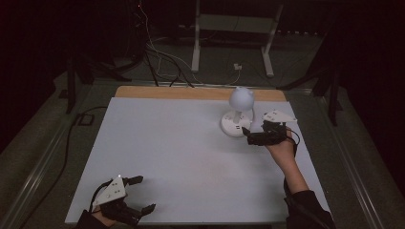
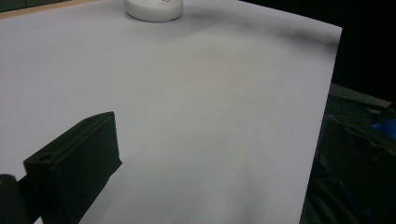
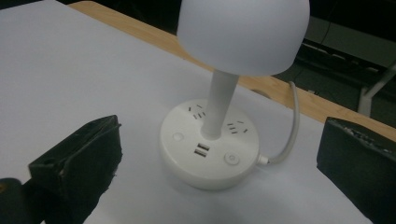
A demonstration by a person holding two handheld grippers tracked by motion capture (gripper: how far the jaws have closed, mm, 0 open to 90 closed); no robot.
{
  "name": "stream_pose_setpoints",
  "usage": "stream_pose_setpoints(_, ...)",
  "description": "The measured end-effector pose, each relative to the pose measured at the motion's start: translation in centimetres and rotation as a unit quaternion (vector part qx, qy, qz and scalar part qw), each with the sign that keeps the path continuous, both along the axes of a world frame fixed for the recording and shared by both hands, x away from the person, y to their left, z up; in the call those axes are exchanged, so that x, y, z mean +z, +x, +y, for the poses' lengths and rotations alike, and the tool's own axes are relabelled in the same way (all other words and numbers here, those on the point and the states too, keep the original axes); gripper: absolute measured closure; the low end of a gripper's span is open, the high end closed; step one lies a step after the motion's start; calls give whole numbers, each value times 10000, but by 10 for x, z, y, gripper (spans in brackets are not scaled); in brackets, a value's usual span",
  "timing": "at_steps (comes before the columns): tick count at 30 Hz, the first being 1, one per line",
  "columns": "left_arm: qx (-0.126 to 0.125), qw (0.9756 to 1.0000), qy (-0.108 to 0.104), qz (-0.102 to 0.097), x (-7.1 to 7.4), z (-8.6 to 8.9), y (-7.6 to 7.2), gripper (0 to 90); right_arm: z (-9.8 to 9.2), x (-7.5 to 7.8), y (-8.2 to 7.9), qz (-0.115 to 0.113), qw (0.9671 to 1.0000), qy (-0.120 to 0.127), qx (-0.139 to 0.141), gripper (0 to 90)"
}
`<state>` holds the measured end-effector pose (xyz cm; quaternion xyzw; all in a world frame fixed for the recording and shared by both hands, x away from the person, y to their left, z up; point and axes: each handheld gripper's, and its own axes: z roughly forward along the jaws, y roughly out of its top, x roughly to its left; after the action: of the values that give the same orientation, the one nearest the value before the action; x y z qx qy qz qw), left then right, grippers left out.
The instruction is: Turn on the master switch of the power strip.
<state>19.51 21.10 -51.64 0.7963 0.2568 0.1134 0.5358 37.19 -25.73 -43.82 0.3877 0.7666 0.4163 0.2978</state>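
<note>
We have a white desk lamp [image 1: 238,114] standing upright on the table [image 1: 167,157], toward the far right corner, just inside the bare wooden strip [image 1: 157,92] along the far edge. Round base [image 3: 208,148] carries sockets, two USB ports and two round buttons [image 3: 230,158]; a thin stem [image 3: 219,103] goes up to the dome shade [image 3: 243,32]. Its cord [image 3: 289,135] leaves the base toward the far edge.

Our right gripper [image 1: 254,134] sits just beside the base on its right-edge side, jaws spread wide, holding nothing. In the right gripper view the base lies between the two jaws but neither one touches it yet. Our left gripper [image 1: 138,194] rests at the near left corner, well apart from the lamp, jaws also apart and empty.

We judge the step as closing in on the lamp base, either to press a button or to grip it.

To do it well:
- stay low, under the shade, so we don't knock it
- for a press, lead with one jaw tip and come straight down on the near button
- for a grip, centre the base between the jaws before closing
- avoid the cord side; a snag would drag the lamp
- go slowly, since the top-heavy shade could tip it.
</note>
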Motion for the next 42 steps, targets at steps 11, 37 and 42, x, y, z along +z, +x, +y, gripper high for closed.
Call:
stream_pose_setpoints(11, 10, 10000, -23, 6, 0, 1, 0, 0, -2, -15, 14, 74, 9997, 18, -240, 42)
stream_pose_setpoints(37, -7, 10000, -55, 38, -1, 0, 1, 0, 0, -42, 33, 131, 9965, -42, -820, 569)
stream_pose_setpoints(42, -4, 10000, -55, 37, -1, 0, 1, 0, 1, -46, 37, 190, 9959, -62, -884, 692)
